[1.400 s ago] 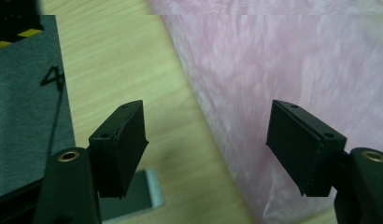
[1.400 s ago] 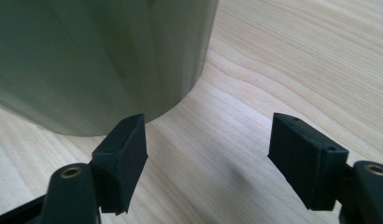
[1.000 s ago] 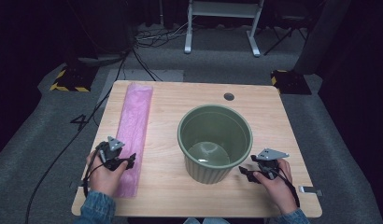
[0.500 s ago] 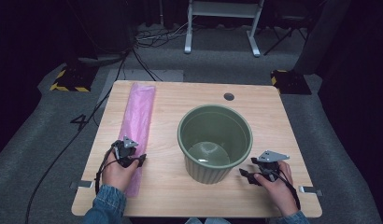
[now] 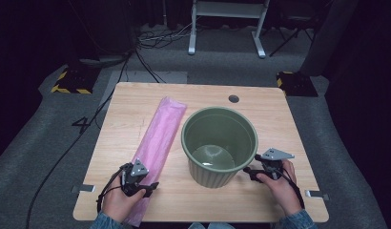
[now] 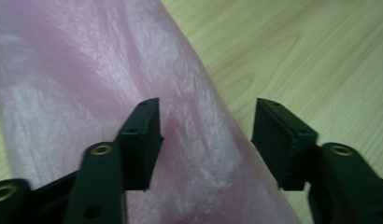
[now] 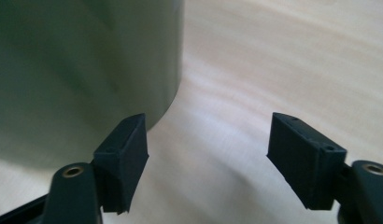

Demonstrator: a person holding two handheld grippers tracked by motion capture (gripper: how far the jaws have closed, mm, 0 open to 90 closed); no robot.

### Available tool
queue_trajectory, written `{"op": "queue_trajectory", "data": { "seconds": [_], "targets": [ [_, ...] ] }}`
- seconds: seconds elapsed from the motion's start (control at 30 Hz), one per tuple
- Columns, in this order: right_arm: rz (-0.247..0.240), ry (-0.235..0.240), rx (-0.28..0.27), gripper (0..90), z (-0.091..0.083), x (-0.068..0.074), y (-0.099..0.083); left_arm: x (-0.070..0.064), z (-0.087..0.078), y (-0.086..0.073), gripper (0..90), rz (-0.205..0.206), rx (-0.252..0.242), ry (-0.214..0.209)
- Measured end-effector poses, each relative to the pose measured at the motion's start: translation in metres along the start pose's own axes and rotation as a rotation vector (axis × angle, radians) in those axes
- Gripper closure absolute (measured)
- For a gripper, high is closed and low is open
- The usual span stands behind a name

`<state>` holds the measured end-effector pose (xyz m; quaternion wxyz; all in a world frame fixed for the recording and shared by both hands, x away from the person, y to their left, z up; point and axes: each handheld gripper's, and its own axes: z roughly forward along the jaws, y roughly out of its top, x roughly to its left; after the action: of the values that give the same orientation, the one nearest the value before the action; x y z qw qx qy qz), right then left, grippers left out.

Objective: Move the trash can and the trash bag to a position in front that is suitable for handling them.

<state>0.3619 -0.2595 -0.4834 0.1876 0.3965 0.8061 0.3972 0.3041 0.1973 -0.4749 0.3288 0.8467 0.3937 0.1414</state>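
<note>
A long pink plastic bag (image 5: 158, 143) lies flat along the left of the wooden table (image 5: 274, 119). Beside it in the middle stands a large green pot (image 5: 219, 145), with nothing inside. My left gripper (image 5: 148, 187) hovers open over the bag's near end; in the left gripper view the pink bag (image 6: 133, 93) runs under my left gripper (image 6: 206, 140), its right edge between the jaws. My right gripper (image 5: 251, 171) is open at the pot's lower right side. In the right gripper view the green pot (image 7: 77, 70) rises just beyond the left jaw of my right gripper (image 7: 208, 158).
A round cable hole (image 5: 233, 98) sits near the table's far edge. Beyond the table are grey floor, cables (image 5: 150, 40) and a white stand (image 5: 227, 24). Metal brackets (image 5: 315, 195) stick out at the table's near corners.
My left gripper has moved right and toward the near edge, onto the bag's near end. My right gripper has stayed by the pot.
</note>
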Motion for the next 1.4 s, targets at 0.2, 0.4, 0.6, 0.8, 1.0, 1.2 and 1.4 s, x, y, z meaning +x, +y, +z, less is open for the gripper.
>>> {"op": "queue_trajectory", "data": {
  "seconds": [0.2, 0.4, 0.6, 0.8, 1.0, 1.2, 1.4],
  "targets": [
    [0.018, -0.042, -0.015, 33.8, 0.014, -0.012, 0.016, 0.006, 0.005, 0.032, 29.8, -0.033, -0.102, 0.045],
    [0.018, -0.037, -0.023, 32.8, 0.027, -0.019, 0.031, 0.000, 0.026, 0.068, 29.9, -0.034, -0.183, 0.034],
    [-0.038, 0.005, -0.030, 41.0, 0.029, -0.014, 0.032, -0.020, 0.036, 0.081, 32.6, 0.048, -0.210, -0.028],
    [-0.074, 0.021, -0.044, 49.8, 0.021, -0.006, 0.026, -0.032, 0.030, 0.076, 39.5, 0.107, -0.174, -0.024],
    [-0.083, 0.113, -0.045, 42.3, 0.012, 0.004, 0.022, -0.019, 0.015, 0.061, 32.6, 0.058, -0.160, 0.021],
    [-0.099, 0.068, 0.007, 35.2, 0.008, 0.008, 0.019, -0.002, 0.012, 0.046, 23.2, -0.019, -0.039, 0.127],
    [-0.075, 0.072, 0.007, 34.4, 0.007, 0.008, 0.015, -0.005, 0.007, 0.017, 23.8, 0.012, 0.071, 0.127]
  ]
}}
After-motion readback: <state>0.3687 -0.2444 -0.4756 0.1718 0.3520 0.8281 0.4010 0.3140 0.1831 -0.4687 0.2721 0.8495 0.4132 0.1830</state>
